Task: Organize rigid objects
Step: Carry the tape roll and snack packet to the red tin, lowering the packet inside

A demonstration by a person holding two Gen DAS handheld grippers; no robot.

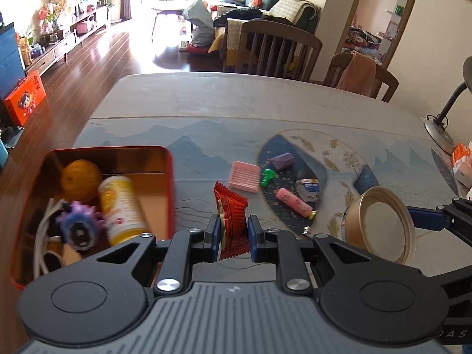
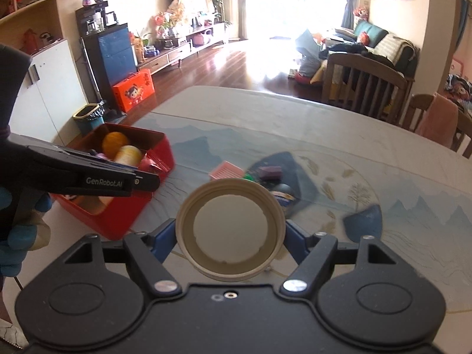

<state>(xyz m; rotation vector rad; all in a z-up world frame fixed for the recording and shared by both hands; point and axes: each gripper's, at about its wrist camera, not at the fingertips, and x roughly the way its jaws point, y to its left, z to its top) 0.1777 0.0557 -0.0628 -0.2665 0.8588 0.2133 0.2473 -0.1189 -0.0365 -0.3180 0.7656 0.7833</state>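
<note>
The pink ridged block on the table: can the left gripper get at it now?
Probably not yet. The left gripper fingers are shut on a red snack packet. The way to the pink ridged block looks free otherwise.

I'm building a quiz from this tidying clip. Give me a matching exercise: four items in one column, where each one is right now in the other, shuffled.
Items:
1. red snack packet
2. round beige lid
3. orange ball
4. pink ridged block

Places:
A. lying loose on the table
B. inside the red tin box
C. between the left gripper's pads
D. between the right gripper's pads

Pairs: 1-C, 2-D, 3-B, 4-A
</note>
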